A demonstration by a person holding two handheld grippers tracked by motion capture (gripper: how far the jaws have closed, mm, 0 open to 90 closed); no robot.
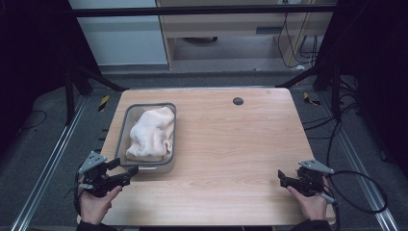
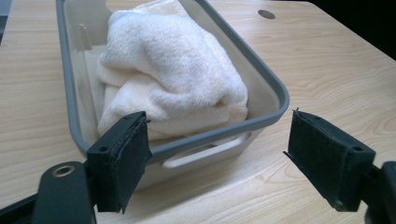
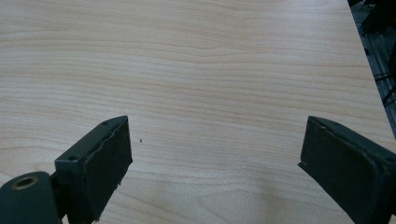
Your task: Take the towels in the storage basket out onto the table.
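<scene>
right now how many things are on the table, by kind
towel: 1, white, bunched up inside the bin
bin: 1, grey-rimmed, on the table
total: 2

Black pads on the left gripper [image 2: 219, 161], and right in front of them a pale, off-white bin [image 2: 264, 95] with a grey rim; inside it a creamy white towel [image 2: 170, 70], fluffy and plain. Under the black right gripper [image 3: 215, 168] there's light wood table [image 3: 210, 70] with fine wavy grain, and one small dark dot just ahead of its left pad
</scene>
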